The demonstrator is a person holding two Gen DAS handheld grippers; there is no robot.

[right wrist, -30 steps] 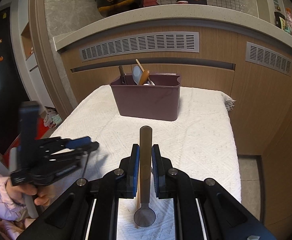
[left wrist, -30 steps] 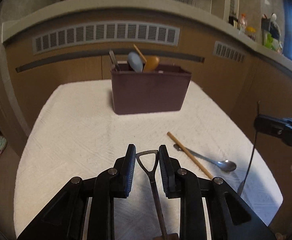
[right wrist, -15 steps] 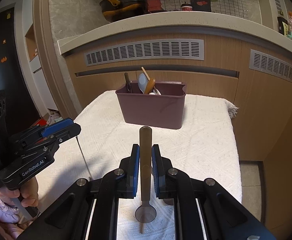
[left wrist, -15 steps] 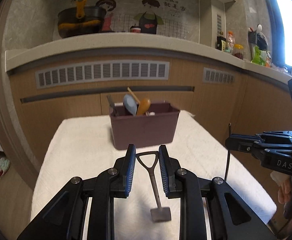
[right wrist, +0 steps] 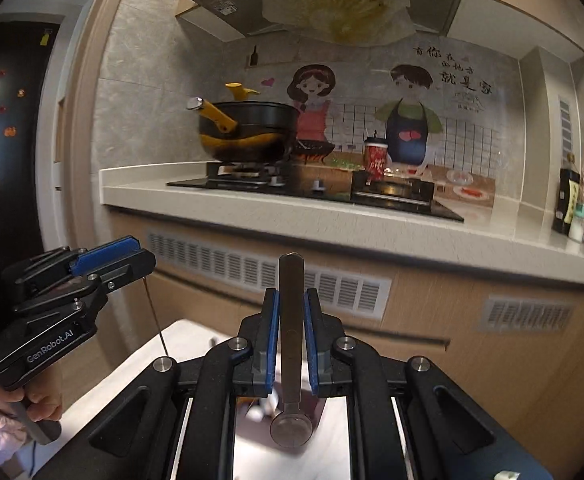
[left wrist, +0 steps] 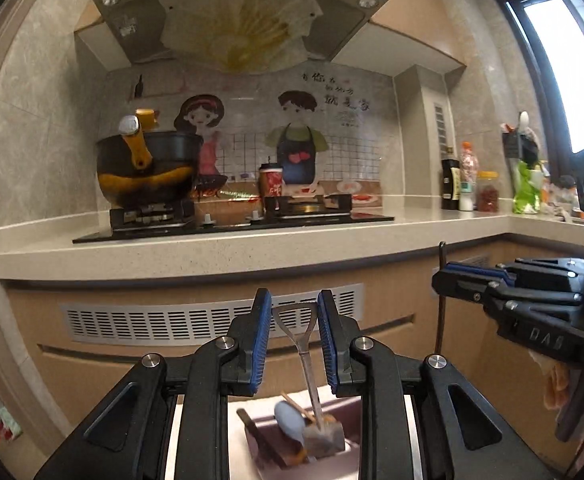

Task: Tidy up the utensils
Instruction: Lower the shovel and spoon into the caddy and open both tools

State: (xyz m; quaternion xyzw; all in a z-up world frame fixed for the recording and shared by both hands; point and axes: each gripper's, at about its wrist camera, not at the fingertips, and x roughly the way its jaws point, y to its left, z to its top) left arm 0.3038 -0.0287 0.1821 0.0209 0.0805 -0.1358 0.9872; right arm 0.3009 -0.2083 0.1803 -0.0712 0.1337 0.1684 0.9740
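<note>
My left gripper [left wrist: 293,320] is shut on the triangular handle of a small metal shovel-shaped spoon [left wrist: 305,354], whose blade hangs over the maroon utensil bin [left wrist: 266,456] far below. The bin holds a blue spoon [left wrist: 290,420] and wooden utensils. My right gripper [right wrist: 291,308] is shut on the flat handle of a metal spoon [right wrist: 291,332], bowl end hanging down. In the left wrist view the right gripper [left wrist: 437,278] is seen at the right. In the right wrist view the left gripper [right wrist: 144,258] appears at the left, above the white cloth [right wrist: 172,344].
A kitchen counter [left wrist: 212,256] with a stove runs straight ahead, carrying a black and yellow pot [left wrist: 144,176] and a red cup [left wrist: 272,182]. Bottles [left wrist: 467,184] stand at its right end. A vented cabinet front [left wrist: 152,324] lies below. A hand [right wrist: 40,404] holds the left gripper's handle.
Both grippers have risen and tilted up with their utensils still held. The bin has dropped from the middle of each view to the bottom edge, and the counter now fills the views.
</note>
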